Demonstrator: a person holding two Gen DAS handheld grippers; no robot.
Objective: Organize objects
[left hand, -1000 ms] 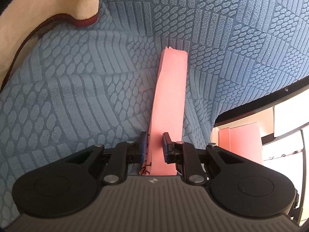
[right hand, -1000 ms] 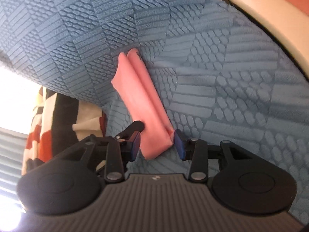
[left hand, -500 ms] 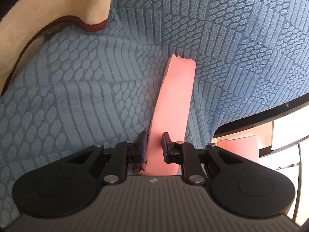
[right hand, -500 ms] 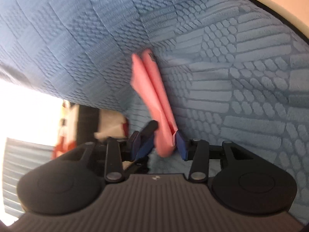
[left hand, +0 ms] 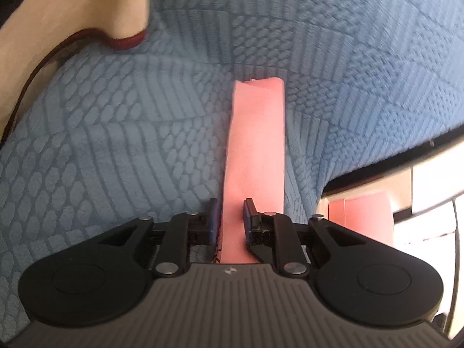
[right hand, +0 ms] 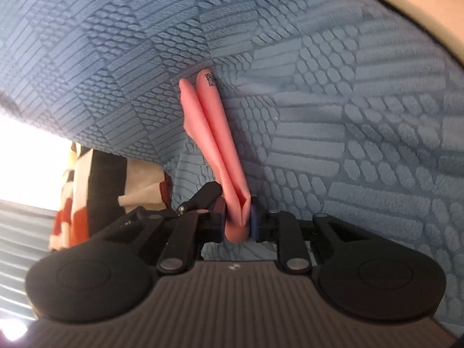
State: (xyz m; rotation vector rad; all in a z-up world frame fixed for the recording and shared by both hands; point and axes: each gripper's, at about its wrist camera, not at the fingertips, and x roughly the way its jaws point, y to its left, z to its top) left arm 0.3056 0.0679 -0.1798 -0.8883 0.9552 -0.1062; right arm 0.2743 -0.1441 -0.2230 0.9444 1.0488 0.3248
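Note:
A folded pink cloth (left hand: 255,145) lies in a long strip across a blue textured blanket (left hand: 116,133). My left gripper (left hand: 230,207) is shut on its near end, and the strip runs straight away from the fingers. In the right wrist view the same pink cloth (right hand: 216,133) shows as two folds with a small printed tag at the far tip. My right gripper (right hand: 237,211) is closing, and its blue pads pinch the bunched near end of the cloth.
A cream blanket with a dark red hem (left hand: 124,40) lies at the upper left. Past the blue blanket's right edge stand a pink box (left hand: 362,217) and white furniture (left hand: 432,182). A checked red, black and cream fabric (right hand: 87,197) hangs at the left.
The right gripper's jaws have closed from a wide gap onto the near end of the pink cloth. The left gripper kept its grip and the cloth now lies straighter.

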